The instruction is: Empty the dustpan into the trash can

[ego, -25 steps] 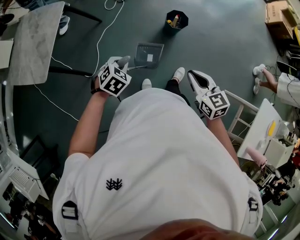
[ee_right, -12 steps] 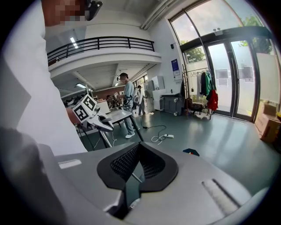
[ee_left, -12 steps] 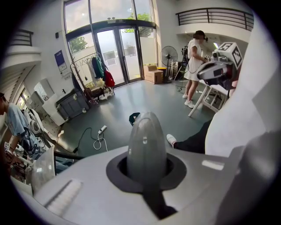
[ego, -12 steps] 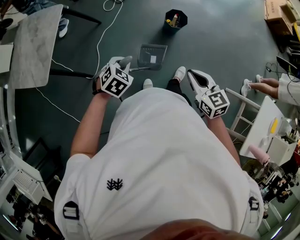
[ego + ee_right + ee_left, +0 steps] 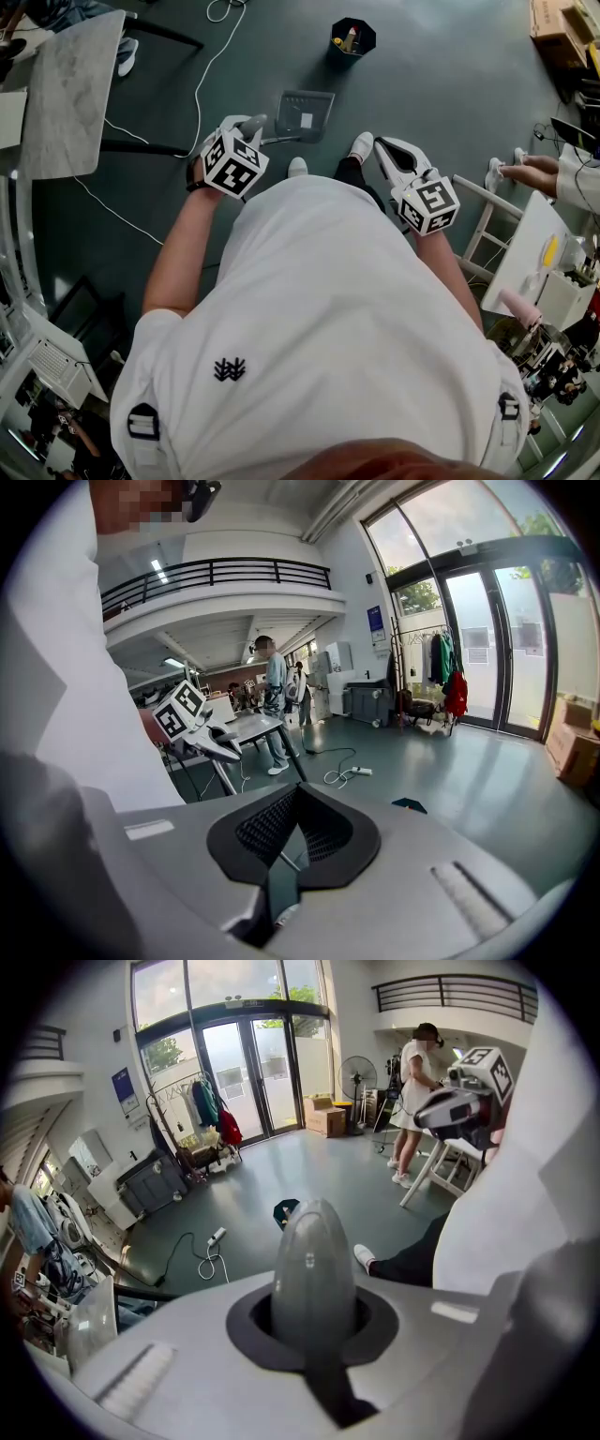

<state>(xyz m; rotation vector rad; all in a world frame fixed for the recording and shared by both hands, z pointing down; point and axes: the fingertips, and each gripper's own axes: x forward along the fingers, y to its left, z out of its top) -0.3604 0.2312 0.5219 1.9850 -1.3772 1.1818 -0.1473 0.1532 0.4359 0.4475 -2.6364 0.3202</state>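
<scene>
Holds the dustpan by its handle with the left gripper, fingers pressed shut around the grey stem, rounded end poking out beyond them. Presents the dustpan in front of the body, above the floor, roughly level judging from above, probably to stop the 1 white scrap inside from sliding out too early.

Leaves the right gripper idle at the right side, fingers closed together on nothing, well apart from the dustpan. Needs, most likely, only 1 gripper for such a light load.

Faces the black can, standing on the floor farther ahead, beyond the dustpan and a little to the right, with some rubbish inside. Not yet over the can, so no tipping possible for now.

Next, likely: step forward, bring the front edge over the rim, then turn the handle to pour. Risk: tilting too soon and dropping the scrap on the floor.
</scene>
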